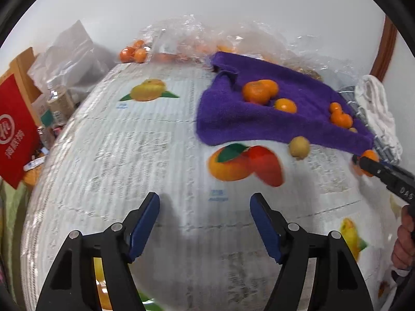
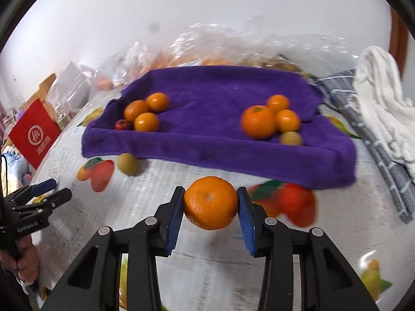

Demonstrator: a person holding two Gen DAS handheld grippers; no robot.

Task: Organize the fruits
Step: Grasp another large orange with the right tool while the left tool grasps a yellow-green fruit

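My right gripper (image 2: pixel 210 191) is shut on an orange mandarin (image 2: pixel 210 203), held just above the table in front of a purple towel (image 2: pixel 215 98). On the towel lie two groups of mandarins, one at the left (image 2: pixel 145 112) with a small red fruit (image 2: pixel 122 124), one at the right (image 2: pixel 259 121) with a greenish fruit (image 2: pixel 291 138). Another greenish fruit (image 2: pixel 127 163) sits on the table by the towel's front edge. My left gripper (image 1: pixel 205 199) stands open over the bare tablecloth with nothing between its fingers.
The table wears a white cloth (image 1: pixel 124 155) printed with fruit pictures. Clear plastic bags (image 1: pixel 197 36) holding more fruit lie behind the towel. A red box (image 1: pixel 15 134) stands off the left edge. A checked cloth (image 2: pixel 363 129) and a white cloth (image 2: pixel 381 98) lie to the right.
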